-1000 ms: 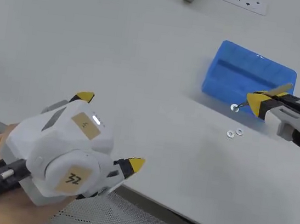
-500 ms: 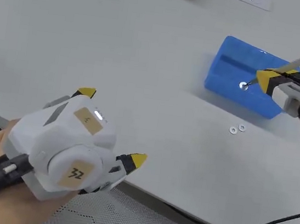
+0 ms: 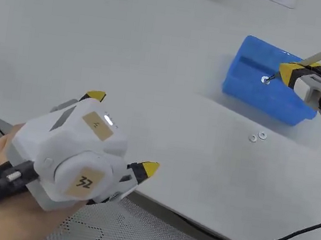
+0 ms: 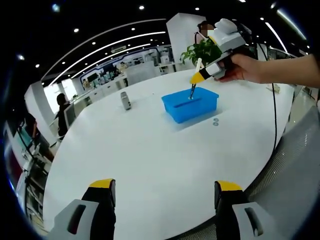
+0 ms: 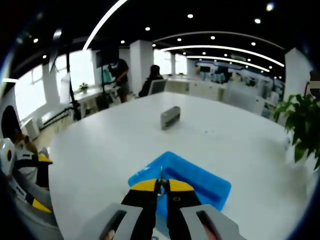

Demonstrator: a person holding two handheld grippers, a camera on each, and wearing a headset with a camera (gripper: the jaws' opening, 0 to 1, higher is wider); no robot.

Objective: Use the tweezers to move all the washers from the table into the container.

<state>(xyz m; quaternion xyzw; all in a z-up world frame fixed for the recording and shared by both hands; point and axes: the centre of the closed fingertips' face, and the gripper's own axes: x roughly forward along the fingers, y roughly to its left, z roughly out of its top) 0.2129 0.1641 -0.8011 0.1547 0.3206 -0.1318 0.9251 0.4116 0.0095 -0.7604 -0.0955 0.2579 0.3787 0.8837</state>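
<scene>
Tweezers (image 5: pixel 161 173) mostly hidden btwn R gripper (image 5: pixel 161 184) fingers (image 5: pixel 145 186).

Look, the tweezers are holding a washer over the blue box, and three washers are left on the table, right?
Not three: two washers lie on the table, just in front of the blue box, as the head view shows. The rest is right: the tweezers hold a washer over the blue box.
</scene>
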